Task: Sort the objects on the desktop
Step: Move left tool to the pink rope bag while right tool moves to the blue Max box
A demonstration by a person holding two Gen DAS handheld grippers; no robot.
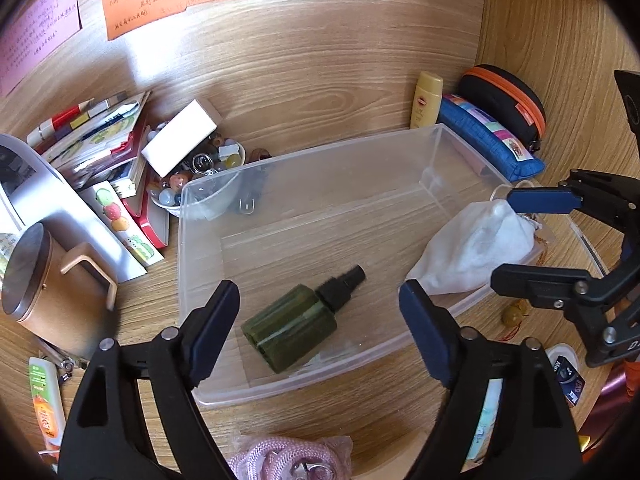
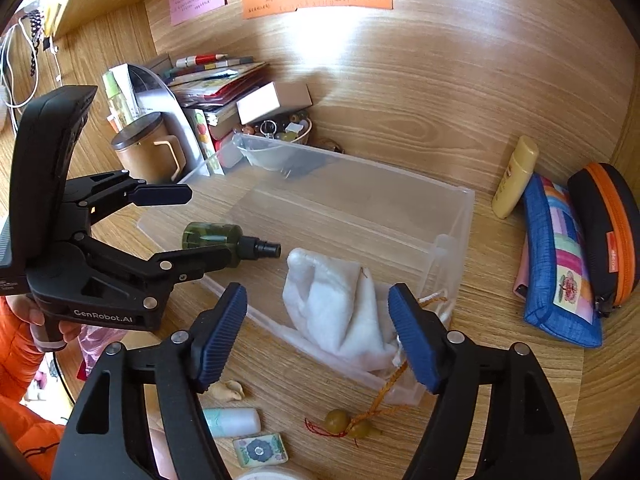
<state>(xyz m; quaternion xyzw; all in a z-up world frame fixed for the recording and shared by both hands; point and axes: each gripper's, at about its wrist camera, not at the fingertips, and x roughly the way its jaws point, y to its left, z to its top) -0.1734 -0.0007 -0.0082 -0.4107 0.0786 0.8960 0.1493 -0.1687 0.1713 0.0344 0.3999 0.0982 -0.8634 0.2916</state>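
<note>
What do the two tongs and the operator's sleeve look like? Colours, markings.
Both tongs, left and right, have matte black scissor-style arms with silver rivets at the pivots. Their fingers carry ribbed dark-blue pads. The left one's body, seen from the right wrist camera, bears white "GenRobot.AI" lettering and a black housing on top. The sleeve is bright orange and looks puffy. No cables show on either.

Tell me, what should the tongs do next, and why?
Probably lift both clear and reach for another loose item: the green bottle and white pouch already lie in the clear bin, untouched by the open left tongs and right tongs.
</note>
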